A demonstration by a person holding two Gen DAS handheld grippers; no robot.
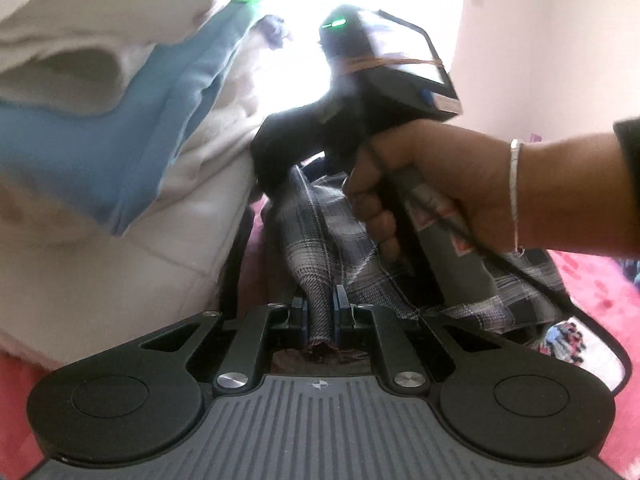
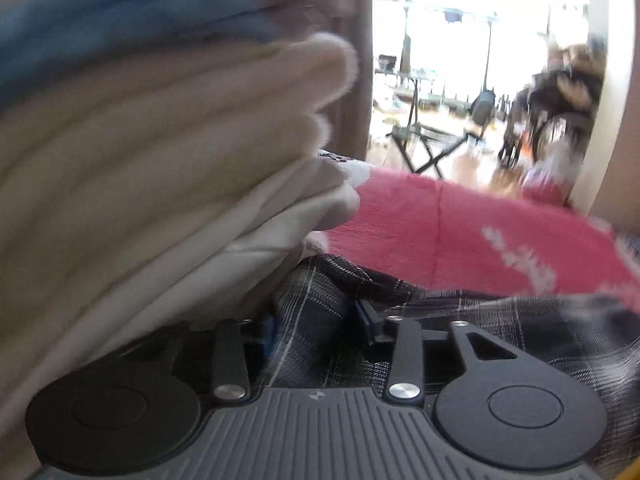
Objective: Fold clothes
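Both grippers pinch the plaid garment [image 1: 316,248]: the left gripper [image 1: 320,312] nearly closed on a bunched edge, the right gripper [image 2: 316,320] wider around thicker cloth, seemingly to carry a fold.

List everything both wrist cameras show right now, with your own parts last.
plaid garment: one, grey-black-white, over the pink cover, pinched by both grippers
pink cover: one, under the garment
stacked laundry: white and blue layers, left side
folding chair: one, dark, bright room behind
left gripper: jaws closed on plaid cloth
right gripper: cloth between jaws
right hand: bracelet on wrist, gripping the right gripper's handle
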